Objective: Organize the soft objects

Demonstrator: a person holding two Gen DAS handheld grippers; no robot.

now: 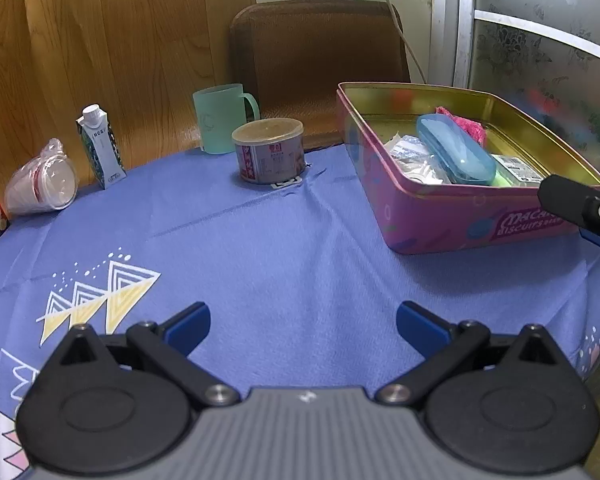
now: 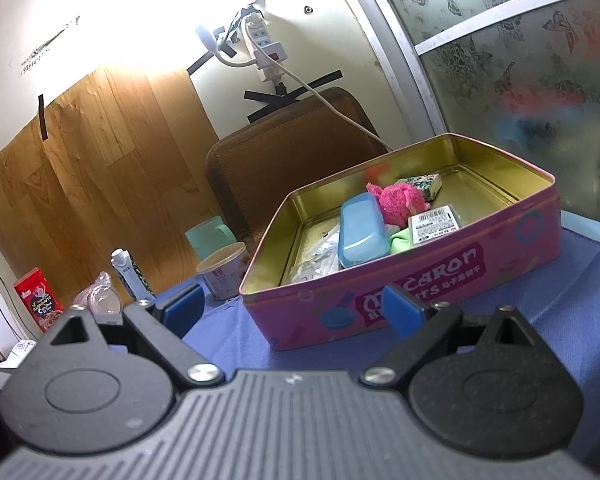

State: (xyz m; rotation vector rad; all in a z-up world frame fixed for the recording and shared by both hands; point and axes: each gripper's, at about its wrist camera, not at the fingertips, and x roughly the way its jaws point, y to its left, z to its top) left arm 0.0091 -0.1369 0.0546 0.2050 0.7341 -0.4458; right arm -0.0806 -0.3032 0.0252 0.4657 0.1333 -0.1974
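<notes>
Both the left gripper [image 1: 303, 328] and right gripper [image 2: 292, 310] hang with jaws wide and empty over the blue tablecloth [image 1: 284, 248], while the pink fluffy toy [image 2: 396, 202] lies inside the pink tin [image 2: 420, 280] beside a blue case [image 2: 360, 236].

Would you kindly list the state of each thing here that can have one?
Left hand-held gripper: open, empty.
Right hand-held gripper: open, empty.
Tin: lid off, holding items.
Blue case: shut, lying in tin.
Can: lidded, upright.
Carton: capped, upright.
Mug: upright.
Bagged cups: on their side.
</notes>
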